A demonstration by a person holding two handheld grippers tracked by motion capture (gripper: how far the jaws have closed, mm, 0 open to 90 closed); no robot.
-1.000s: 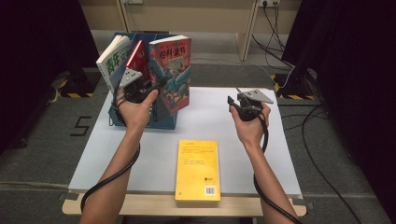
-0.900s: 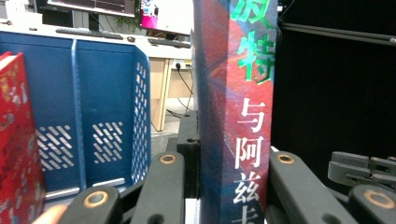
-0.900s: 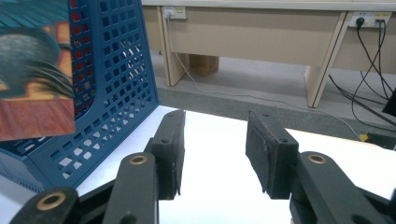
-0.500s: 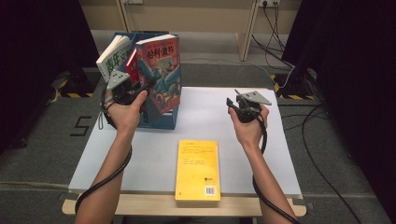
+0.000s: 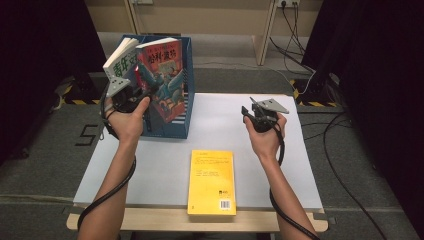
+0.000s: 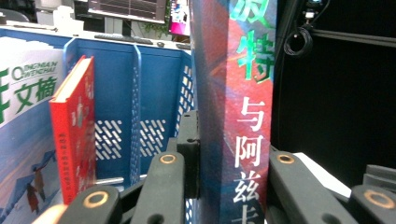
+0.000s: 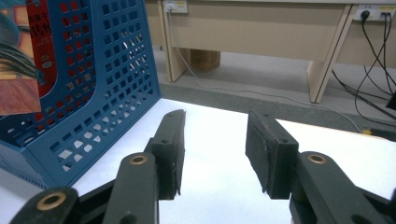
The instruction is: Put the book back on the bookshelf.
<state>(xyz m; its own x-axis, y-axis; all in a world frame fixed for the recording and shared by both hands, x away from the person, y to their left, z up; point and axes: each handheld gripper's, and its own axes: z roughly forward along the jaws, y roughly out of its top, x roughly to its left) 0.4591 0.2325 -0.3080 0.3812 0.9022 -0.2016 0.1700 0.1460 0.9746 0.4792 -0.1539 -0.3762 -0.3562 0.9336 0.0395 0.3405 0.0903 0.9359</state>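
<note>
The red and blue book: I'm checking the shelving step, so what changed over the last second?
The left gripper, shut on the red and blue book, carried it leftward over the blue rack. The right gripper, the yellow book and the white magazine stayed put.

The red-and-blue illustrated book (image 5: 162, 80) stands upright in the blue perforated file box (image 5: 186, 65), tilted slightly, front cover facing the near side, its top protruding above the box rim. Its spine (image 6: 238, 107), red and blue with green and white characters, is clamped between the jaws of the left gripper (image 5: 131, 97).
</note>
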